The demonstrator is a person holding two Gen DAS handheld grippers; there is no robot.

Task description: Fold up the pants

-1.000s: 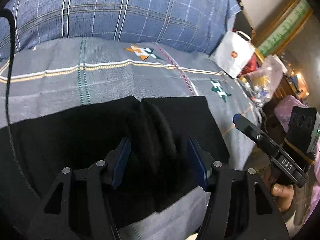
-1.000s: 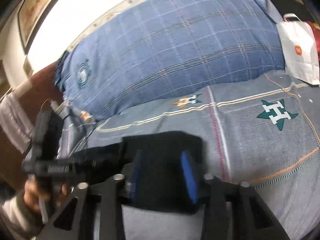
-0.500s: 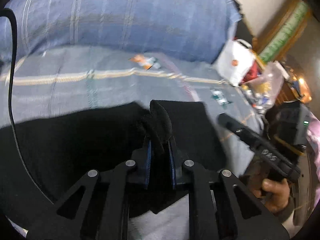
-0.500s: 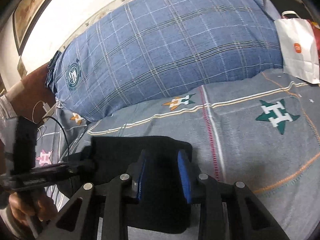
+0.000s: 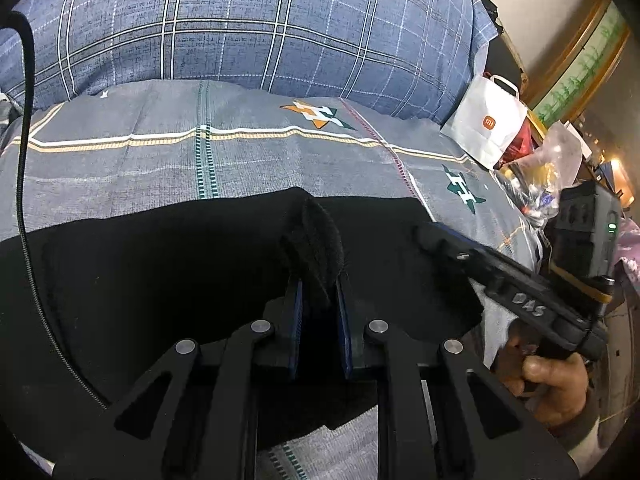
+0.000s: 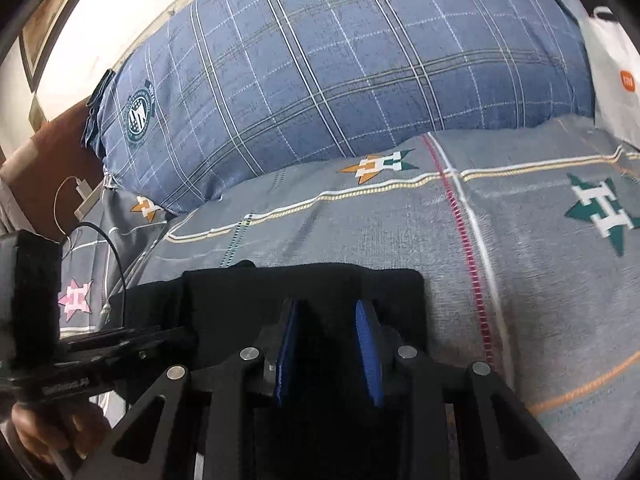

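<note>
- The left gripper (image 5: pixel 319 292) has its blue-padded jaws pinched tight on a raised fold of the black pants (image 5: pixel 160 272); a ridge of dark cloth stands up between the pads.
- The right gripper (image 6: pixel 329 320) holds its blue pads a little apart over the black pants (image 6: pixel 392 300); dark cloth lies between them, but whether the pads press on it cannot be told.
- In the left wrist view, the right gripper reaches in from the right side onto the edge of the pants, with a hand (image 5: pixel 552 384) around its handle.
- The pants lie flat across a grey bedspread (image 5: pixel 248 160) with star motifs and striped lines; their right edge ends just short of a red stitched stripe.
- A large blue plaid pillow (image 6: pixel 340 76) sits behind the bedspread, touching it.
- A black cable (image 5: pixel 25 184) trails down the left side of the left wrist view.
- A white paper bag (image 5: pixel 486 124) stands at the right end of the pillow, with clutter beside it.
</note>
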